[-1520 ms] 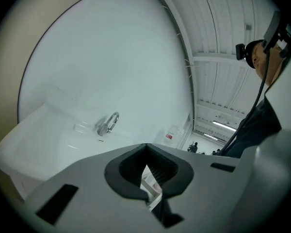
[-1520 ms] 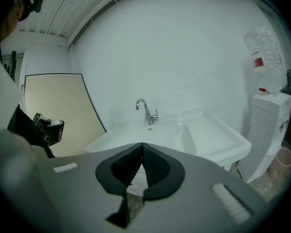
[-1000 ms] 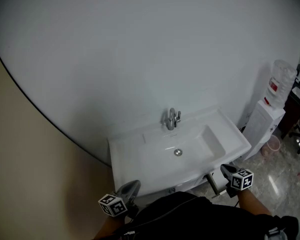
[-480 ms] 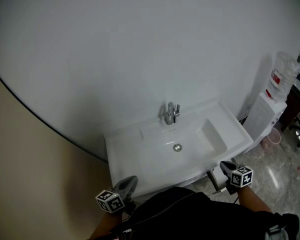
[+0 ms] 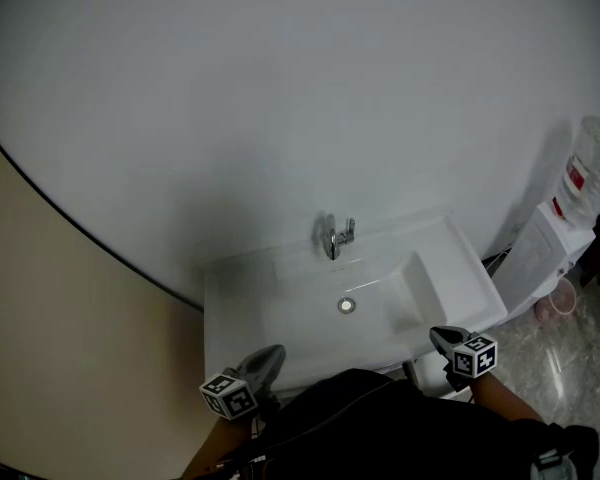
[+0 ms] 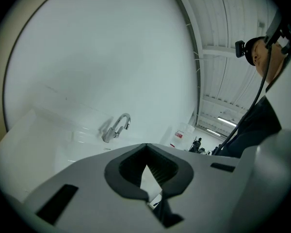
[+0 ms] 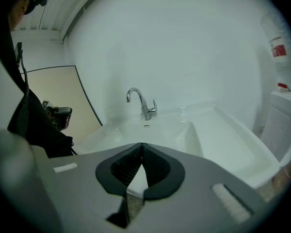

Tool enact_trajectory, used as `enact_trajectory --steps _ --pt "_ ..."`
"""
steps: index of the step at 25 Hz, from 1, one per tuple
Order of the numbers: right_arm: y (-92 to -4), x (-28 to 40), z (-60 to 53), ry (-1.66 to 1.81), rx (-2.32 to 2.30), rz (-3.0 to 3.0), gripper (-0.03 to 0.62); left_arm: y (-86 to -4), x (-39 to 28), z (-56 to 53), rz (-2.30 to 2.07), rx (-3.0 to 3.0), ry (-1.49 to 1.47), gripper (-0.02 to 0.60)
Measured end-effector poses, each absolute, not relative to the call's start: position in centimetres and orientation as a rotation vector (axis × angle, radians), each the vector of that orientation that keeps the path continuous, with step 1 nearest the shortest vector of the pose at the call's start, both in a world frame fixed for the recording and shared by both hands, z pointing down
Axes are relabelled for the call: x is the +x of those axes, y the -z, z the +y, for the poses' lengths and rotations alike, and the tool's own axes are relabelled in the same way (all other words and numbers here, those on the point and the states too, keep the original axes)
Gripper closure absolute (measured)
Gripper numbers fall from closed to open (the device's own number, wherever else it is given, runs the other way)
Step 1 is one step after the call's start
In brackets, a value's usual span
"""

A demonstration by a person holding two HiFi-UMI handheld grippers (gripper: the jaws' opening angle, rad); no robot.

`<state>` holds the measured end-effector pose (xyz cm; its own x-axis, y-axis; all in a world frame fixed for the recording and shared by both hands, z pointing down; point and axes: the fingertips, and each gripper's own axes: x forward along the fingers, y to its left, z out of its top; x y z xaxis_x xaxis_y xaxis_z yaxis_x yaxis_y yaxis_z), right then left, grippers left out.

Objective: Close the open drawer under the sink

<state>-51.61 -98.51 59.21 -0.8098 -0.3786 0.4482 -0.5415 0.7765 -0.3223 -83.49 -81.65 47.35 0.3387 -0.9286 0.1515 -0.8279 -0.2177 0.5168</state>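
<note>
The white sink [image 5: 280, 308] with a chrome faucet [image 5: 332, 236] stands against the wall. Almost all of the drawer beneath it is hidden by the basin and my dark clothing; only a pale piece [image 5: 427, 376] shows under the sink's front right corner. My left gripper [image 5: 272, 353] is at the sink's front left edge, jaws shut with nothing between them. My right gripper [image 5: 436, 335] is at the front right corner, also shut and empty. The left gripper view looks over its closed tips [image 6: 145, 145] at the faucet [image 6: 115, 127]; the right gripper view looks over its own [image 7: 142, 144] into the basin [image 7: 184, 135].
A white water dispenser [image 5: 545, 258] with a bottle [image 5: 598, 173] stands right of the sink, a pink bucket [image 5: 557, 298] at its foot. A beige wall panel [image 5: 50, 348] lies to the left. Glossy floor [image 5: 570, 368] shows at lower right.
Both grippers have moved in toward the sink's front edge, the right one a little lower. The grey bar seen under the sink's right front earlier is now almost hidden.
</note>
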Motion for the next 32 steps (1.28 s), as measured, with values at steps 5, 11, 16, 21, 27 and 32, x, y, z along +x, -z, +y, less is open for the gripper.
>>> enact_trajectory --steps 5,11,16,21,27,32 --pt "-59.2 -51.5 -100.3 -0.613 0.674 -2.622 0.592 -47.6 -82.7 -82.3 -1.551 2.065 0.247 0.581" --pt "-59.7 -51.1 -99.4 -0.663 0.755 -2.611 0.592 -47.7 -84.0 -82.1 -1.533 2.080 0.224 0.581" --pt "-59.5 -50.6 -99.0 -0.683 0.845 -2.603 0.592 -47.8 -83.9 -83.0 -1.453 2.121 0.161 0.581" --pt "-60.5 -47.5 -98.1 -0.725 0.990 -2.558 0.592 -48.3 -82.4 -85.1 -1.342 2.168 0.071 0.581" --pt "-64.0 -42.2 -96.1 -0.815 1.166 -2.493 0.592 -51.0 -77.8 -89.0 -1.162 2.244 -0.059 0.581" --pt "-66.5 -36.1 -93.4 -0.868 1.318 -2.418 0.592 -52.7 -70.3 -91.1 -0.961 2.320 -0.185 0.581"
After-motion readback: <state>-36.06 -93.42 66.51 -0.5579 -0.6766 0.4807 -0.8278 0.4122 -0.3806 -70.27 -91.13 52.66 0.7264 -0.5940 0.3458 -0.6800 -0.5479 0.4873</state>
